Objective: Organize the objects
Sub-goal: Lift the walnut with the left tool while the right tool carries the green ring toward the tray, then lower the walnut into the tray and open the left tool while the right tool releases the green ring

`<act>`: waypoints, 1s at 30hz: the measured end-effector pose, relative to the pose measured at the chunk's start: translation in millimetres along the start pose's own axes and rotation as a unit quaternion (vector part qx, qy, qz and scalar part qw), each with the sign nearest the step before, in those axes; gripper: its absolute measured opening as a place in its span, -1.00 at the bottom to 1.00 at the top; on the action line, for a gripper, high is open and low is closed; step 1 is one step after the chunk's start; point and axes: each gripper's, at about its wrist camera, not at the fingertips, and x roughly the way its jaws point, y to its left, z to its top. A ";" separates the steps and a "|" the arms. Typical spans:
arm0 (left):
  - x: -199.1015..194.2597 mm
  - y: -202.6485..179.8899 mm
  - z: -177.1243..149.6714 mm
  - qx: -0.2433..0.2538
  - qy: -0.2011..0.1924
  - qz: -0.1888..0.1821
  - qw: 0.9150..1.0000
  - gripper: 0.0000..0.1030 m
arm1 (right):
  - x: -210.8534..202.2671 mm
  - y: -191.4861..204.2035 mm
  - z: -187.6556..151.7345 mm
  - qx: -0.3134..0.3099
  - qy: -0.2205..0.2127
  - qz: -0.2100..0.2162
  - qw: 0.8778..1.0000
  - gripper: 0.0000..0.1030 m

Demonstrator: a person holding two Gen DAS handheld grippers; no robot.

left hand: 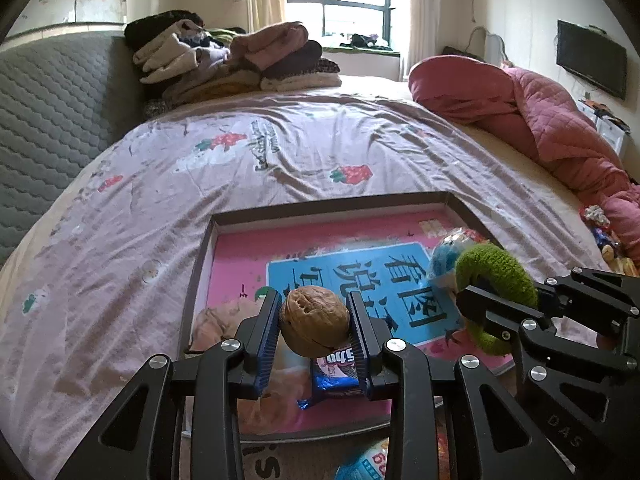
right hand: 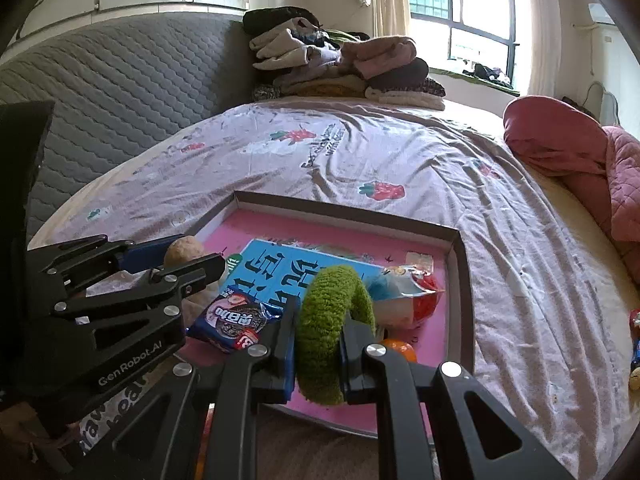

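My left gripper (left hand: 315, 330) is shut on a brown walnut (left hand: 314, 326) and holds it above the near left part of a shallow pink-lined box (left hand: 256, 216) on the bed. My right gripper (right hand: 318, 344) is shut on a green fuzzy ring (right hand: 328, 332) over the box's near edge (right hand: 464, 280); the ring also shows in the left wrist view (left hand: 496, 280). In the box lie a blue Oreo packet (right hand: 236, 320), a blue fuzzy ring (left hand: 444, 260), a clear bag with a red item (right hand: 416, 296) and an orange ball (right hand: 400, 350). The walnut (right hand: 184, 252) shows between the left fingers.
The bed sheet (left hand: 280, 152) stretches beyond the box. Folded clothes (left hand: 224, 60) are stacked at the headboard end. A pink quilt (left hand: 540, 120) lies at the right. Loose snack wrappers (left hand: 600, 228) lie on the right edge and more packets (left hand: 364, 464) below the box.
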 end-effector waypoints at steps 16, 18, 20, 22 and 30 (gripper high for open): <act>25.6 -8.6 -10.5 0.015 0.022 -0.009 1.000 -0.35 | 25.6 -3.8 -13.8 0.004 0.027 0.006 1.000 -0.69; 27.0 -9.0 -11.0 0.015 0.025 -0.009 1.000 -0.35 | 26.3 -2.5 -15.2 0.001 0.029 0.007 1.000 -0.69; 28.5 -9.1 -11.7 0.016 0.028 -0.007 0.999 -0.35 | 26.8 -1.2 -16.0 -0.001 0.033 0.009 0.999 -0.69; 29.0 -9.4 -13.0 0.016 0.032 -0.006 0.999 -0.34 | 26.4 -0.3 -16.5 -0.001 0.035 0.011 0.999 -0.69; 27.7 -9.6 -16.3 0.018 0.037 -0.009 0.999 -0.34 | 22.3 -0.5 -19.0 0.000 0.040 0.005 0.999 -0.66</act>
